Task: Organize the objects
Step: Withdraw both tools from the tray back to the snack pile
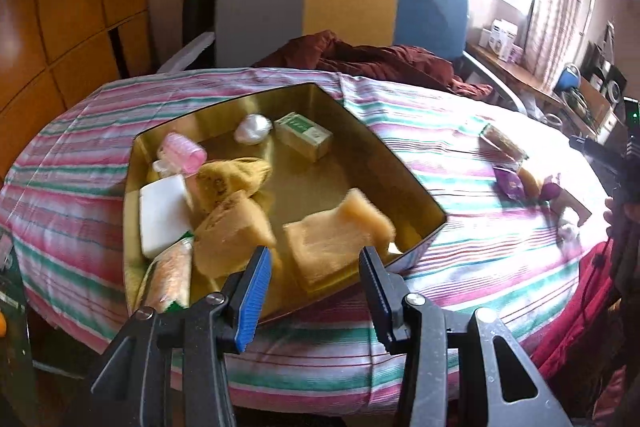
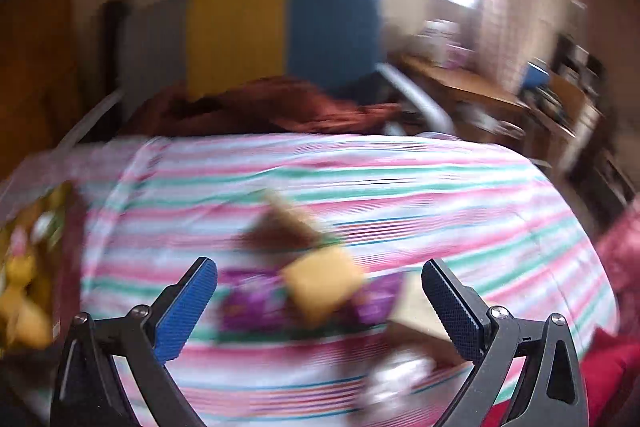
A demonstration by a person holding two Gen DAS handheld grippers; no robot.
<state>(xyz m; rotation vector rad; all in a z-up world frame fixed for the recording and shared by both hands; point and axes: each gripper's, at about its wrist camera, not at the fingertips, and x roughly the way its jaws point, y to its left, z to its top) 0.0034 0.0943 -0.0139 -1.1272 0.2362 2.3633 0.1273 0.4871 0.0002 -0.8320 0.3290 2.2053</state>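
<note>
Yellow sponge (image 2: 322,281) looks soft and light; squeeze its flat sides. Right gripper (image 2: 320,301) gapes empty, left gripper (image 1: 314,291) too.

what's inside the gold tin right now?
In the tin: pink roller, white ball, green box, white block, tan sponges, packet. Anything beneath them is hidden.

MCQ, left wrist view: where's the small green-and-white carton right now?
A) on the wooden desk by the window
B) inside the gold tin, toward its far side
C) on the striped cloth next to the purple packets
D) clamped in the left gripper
B: the green-and-white carton lies on the floor of the gold tin, near its far wall beside a white wad; the left gripper stands open with nothing between its pads.
</note>
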